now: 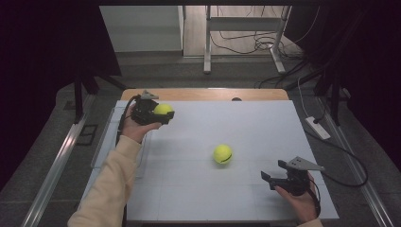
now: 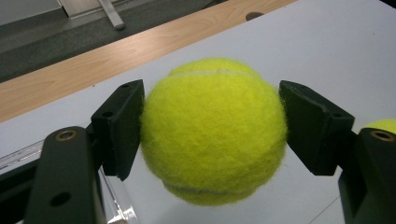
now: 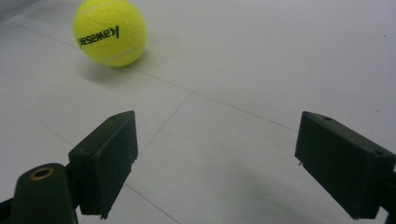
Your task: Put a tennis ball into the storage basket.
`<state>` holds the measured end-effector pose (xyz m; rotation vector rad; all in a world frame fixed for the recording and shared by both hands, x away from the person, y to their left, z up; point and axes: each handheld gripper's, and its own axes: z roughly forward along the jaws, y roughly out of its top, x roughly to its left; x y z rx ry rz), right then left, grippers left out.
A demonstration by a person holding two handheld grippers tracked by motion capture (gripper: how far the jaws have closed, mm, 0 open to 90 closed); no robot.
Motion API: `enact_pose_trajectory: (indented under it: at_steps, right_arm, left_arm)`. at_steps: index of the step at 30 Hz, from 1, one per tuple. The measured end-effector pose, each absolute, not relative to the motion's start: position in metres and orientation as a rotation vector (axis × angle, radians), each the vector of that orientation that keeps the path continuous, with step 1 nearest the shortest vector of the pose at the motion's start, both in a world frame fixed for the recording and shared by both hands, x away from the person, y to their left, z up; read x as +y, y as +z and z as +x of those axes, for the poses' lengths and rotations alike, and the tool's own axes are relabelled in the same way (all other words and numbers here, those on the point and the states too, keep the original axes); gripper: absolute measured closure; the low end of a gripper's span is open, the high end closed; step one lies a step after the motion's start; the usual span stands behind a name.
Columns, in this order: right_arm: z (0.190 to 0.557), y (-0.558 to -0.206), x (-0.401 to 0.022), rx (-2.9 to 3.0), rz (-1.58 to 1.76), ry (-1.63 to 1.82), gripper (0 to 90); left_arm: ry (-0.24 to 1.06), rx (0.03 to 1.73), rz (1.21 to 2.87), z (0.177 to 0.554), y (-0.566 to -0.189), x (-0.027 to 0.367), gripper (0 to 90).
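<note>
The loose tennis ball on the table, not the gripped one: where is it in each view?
High view: loose tennis ball, centre of the white table.
Left gripper view: yellow sliver at the right edge.
Right gripper view: upper left, printed lettering facing the camera.
Shared landmark: the white table.

**Jaws Wide, Ball Ahead**

The right gripper held its two black block-shaped jaws wide apart over the pale grey panelled tabletop; a fuzzy yellow-green tennis ball with black lettering rested well beyond the left jaw, untouched.

Cream sleeve, seemingly black grippers
</note>
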<state>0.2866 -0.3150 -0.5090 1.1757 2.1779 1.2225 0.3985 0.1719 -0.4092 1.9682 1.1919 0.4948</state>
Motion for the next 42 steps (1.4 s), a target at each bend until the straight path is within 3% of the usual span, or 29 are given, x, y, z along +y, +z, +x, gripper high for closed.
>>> enact_pose_trajectory:
  at_steps: [42]
  right_arm:
    - [0.288, -0.509, -0.315, 2.178, 1.172, 1.217, 13.2]
  left_arm:
    - [0.534, 1.263, 1.916, 0.397, -0.408, 0.201, 27.4]
